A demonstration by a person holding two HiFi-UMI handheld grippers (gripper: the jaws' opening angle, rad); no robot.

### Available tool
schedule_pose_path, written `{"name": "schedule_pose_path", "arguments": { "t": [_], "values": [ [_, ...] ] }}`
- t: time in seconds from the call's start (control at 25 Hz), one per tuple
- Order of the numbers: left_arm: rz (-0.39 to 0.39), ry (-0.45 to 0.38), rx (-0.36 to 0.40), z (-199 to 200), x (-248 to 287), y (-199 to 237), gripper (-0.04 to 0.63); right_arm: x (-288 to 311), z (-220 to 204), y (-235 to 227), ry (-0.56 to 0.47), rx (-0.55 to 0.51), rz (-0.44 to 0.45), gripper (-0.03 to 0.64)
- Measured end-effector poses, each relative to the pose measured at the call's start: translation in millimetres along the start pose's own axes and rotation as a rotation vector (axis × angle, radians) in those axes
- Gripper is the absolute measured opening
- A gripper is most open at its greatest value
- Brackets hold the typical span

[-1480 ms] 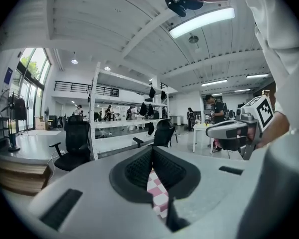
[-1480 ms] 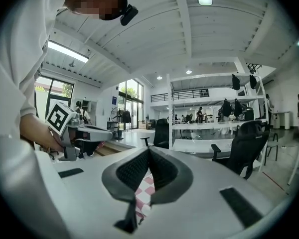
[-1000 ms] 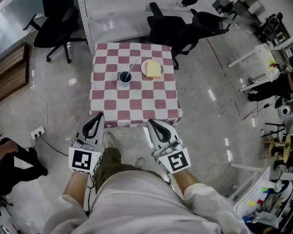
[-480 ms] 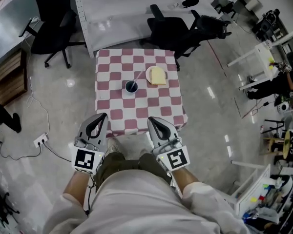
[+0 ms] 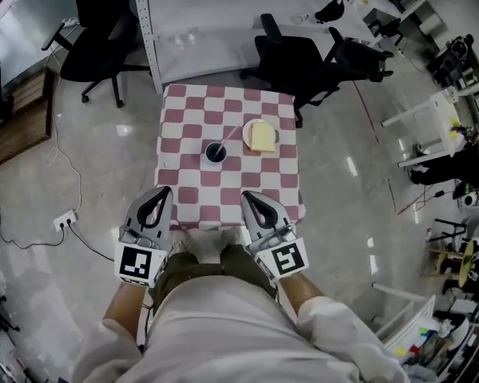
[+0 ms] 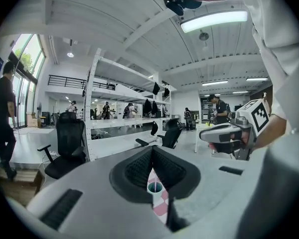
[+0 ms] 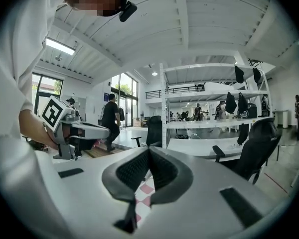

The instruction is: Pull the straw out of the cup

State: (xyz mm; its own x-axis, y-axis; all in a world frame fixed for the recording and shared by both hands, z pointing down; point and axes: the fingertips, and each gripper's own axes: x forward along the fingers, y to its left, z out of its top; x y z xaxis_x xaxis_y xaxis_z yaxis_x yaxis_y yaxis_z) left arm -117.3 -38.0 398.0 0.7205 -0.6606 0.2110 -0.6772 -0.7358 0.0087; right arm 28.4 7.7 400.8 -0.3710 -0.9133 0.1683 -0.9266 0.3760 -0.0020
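Observation:
A dark cup (image 5: 215, 153) stands near the middle of a red-and-white checked table (image 5: 191, 190). A pale pink straw (image 5: 233, 136) leans out of the cup toward the upper right. My left gripper (image 5: 164, 191) and right gripper (image 5: 246, 197) hover side by side just short of the table's near edge. Both are shut and hold nothing. The left gripper view shows the cup (image 6: 155, 186) and straw (image 6: 154, 181) through the gap below the closed tips of that gripper (image 6: 152, 153). In the right gripper view only checked cloth (image 7: 145, 193) shows below the gripper (image 7: 149, 151).
A plate with a yellow slab (image 5: 261, 136) sits right of the cup. Black office chairs (image 5: 291, 54) (image 5: 104, 38) and a white rack (image 5: 199, 14) stand behind the table. A power strip with cable (image 5: 64, 219) lies on the floor at the left. A person (image 7: 110, 121) walks in the distance.
The table has drawn closer to me and lower in the head view. Both grippers have advanced together to its near edge, still shut. The person at the lower left is out of sight.

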Motion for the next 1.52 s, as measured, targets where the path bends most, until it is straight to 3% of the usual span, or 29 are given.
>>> {"name": "schedule_pose_path", "arguments": {
  "t": [0.32, 0.44, 0.6, 0.72, 1.52],
  "values": [
    [0.051, 0.012, -0.003, 6.4, 21.2, -5.2, 0.005, 8.5, -4.9, -27.9, 0.005, 0.004, 0.061, 0.006],
    [0.061, 0.015, -0.006, 6.9, 27.3, -6.3, 0.005, 10.3, -8.2, -33.7, 0.007, 0.009, 0.086, 0.056],
    [0.069, 0.02, -0.005, 6.0, 34.1, -5.5, 0.003, 13.4, -10.9, -41.3, 0.001, 0.022, 0.114, 0.209],
    [0.076, 0.02, -0.003, 7.7, 39.1, -5.9, 0.003, 12.0, -10.8, -48.3, -0.014, 0.029, 0.116, 0.241],
    [0.143, 0.089, -0.007, -4.8, 41.2, -0.8, 0.003, 74.1, -87.3, -80.4, 0.102, 0.042, 0.168, 0.221]
  ]
}}
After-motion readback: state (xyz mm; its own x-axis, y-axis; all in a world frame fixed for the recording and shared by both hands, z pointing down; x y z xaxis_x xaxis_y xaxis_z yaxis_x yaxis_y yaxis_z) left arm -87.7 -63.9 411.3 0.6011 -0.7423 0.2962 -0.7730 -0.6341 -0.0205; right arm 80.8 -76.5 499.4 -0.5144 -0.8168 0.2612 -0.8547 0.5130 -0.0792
